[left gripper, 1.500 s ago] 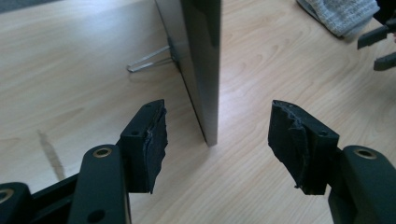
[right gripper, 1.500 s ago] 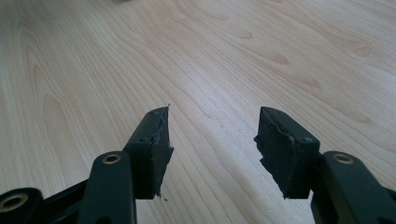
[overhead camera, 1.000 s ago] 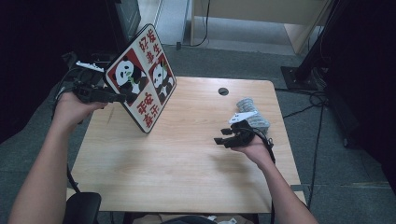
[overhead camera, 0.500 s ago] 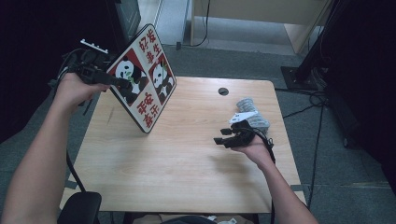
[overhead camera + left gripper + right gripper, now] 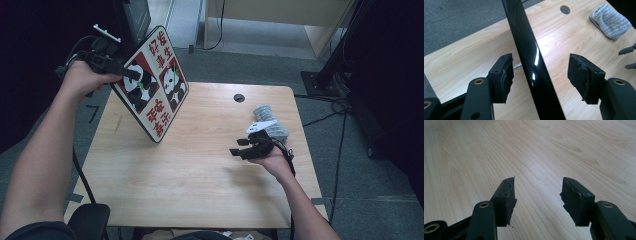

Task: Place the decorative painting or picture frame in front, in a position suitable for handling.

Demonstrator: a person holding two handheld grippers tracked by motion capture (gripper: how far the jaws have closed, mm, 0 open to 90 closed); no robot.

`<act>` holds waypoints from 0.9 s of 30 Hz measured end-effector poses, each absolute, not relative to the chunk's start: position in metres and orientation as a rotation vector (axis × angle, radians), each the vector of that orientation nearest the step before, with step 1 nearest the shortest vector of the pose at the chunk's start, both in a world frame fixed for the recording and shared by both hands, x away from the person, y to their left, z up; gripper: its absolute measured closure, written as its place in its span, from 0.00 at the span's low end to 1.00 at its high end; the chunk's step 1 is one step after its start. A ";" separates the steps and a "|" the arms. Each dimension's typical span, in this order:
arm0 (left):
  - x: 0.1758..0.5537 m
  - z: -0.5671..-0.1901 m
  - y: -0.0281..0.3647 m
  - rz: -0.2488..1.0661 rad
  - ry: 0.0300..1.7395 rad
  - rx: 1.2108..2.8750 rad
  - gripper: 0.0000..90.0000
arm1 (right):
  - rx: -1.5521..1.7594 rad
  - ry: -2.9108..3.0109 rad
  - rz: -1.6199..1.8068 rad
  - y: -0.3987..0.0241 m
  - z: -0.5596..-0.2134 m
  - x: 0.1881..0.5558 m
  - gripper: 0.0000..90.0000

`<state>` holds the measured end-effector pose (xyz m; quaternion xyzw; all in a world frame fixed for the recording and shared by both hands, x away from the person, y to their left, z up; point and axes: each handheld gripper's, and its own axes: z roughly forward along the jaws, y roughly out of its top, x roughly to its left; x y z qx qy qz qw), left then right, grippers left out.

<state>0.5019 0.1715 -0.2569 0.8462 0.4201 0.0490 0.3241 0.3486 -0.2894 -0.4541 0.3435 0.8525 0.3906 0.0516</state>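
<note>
Straddling one panda board (image 5: pixel 155 85), left gripper (image 5: pixel 541 72) jaws seemingly spread; right gripper (image 5: pixel 537 197) spread.

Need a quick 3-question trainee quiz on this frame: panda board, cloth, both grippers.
1. True or false: the right gripper holds the grey cloth.
2. What stands between the jaws of the left gripper? A) the edge of the panda board B) the cloth C) nothing
3. What is cut into the table near its far edge, beyond the cloth?

Key
1. False: its jaws stand open over bare wood, and the cloth lies on the table beyond the hand.
2. A: the board's dark edge runs between the pads, with a gap showing on each side.
3. A round hole.
</note>
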 end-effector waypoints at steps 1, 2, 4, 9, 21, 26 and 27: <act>0.504 -0.256 0.170 0.132 1.104 2.229 0.41 | 1.043 2.595 1.188 -0.290 -0.454 0.348 0.50; 0.507 -0.255 0.170 0.132 1.105 2.241 0.41 | 1.048 2.596 1.184 -0.290 -0.454 0.348 0.50; 0.512 -0.254 0.168 0.123 1.112 2.235 0.41 | 1.048 2.596 1.183 -0.290 -0.454 0.347 0.50; 0.526 -0.251 0.164 0.119 1.123 2.252 0.42 | 1.046 2.593 1.182 -0.290 -0.454 0.345 0.50; 0.559 -0.246 0.148 0.112 1.144 2.285 0.44 | 1.071 2.562 1.168 -0.301 -0.452 0.338 0.50; 0.569 -0.248 0.146 0.094 1.159 2.272 0.52 | 1.088 2.556 1.164 -0.305 -0.453 0.335 0.50; 0.571 -0.248 0.146 0.082 1.159 2.274 0.55 | 1.088 2.557 1.161 -0.306 -0.454 0.334 0.50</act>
